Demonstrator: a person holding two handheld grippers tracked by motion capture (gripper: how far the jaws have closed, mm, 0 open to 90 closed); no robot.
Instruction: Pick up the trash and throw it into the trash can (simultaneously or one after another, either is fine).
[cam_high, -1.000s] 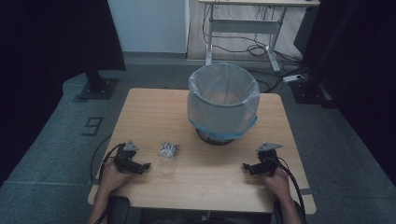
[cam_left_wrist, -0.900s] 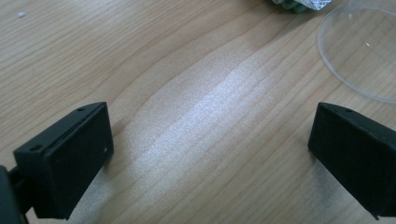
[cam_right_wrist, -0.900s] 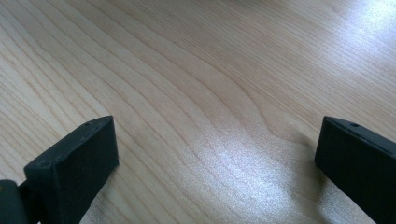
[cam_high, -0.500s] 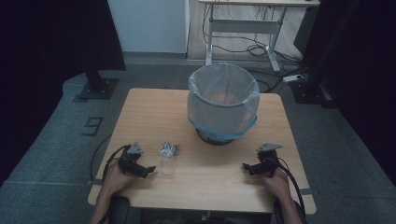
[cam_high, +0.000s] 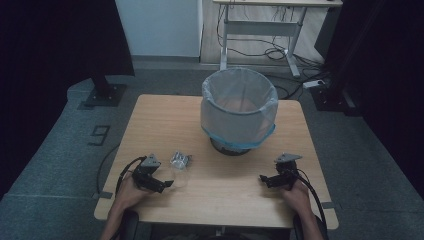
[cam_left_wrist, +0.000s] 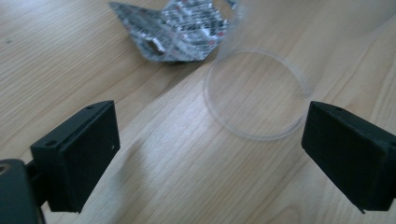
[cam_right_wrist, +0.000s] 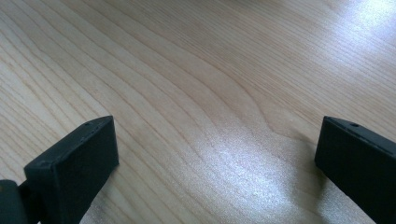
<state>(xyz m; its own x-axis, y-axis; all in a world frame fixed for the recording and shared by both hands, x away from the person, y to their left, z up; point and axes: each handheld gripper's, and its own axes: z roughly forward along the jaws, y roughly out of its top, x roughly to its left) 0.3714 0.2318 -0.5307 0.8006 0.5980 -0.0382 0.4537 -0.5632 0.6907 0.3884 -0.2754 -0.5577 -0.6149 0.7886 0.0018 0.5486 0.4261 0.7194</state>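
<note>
— Left gripper (cam_left_wrist: 210, 140)?
— Jaws wide apart, nothing between them. A clear plastic cup (cam_left_wrist: 261, 88) stands just ahead, toward its right jaw; a crumpled foil wrapper (cam_left_wrist: 175, 30) lies beyond.
— Right gripper (cam_right_wrist: 215, 163)?
— Jaws apart over bare table (cam_high: 165, 115), well clear of the lined bin (cam_high: 239, 112).

Table layout
A lined bin (cam_high: 239, 111) stands on the table (cam_high: 165, 120) toward 12 o'clock; a crumpled wrapper (cam_high: 180, 160) lies at 8 o'clock, touching a clear cup (cam_high: 180, 174).
</note>
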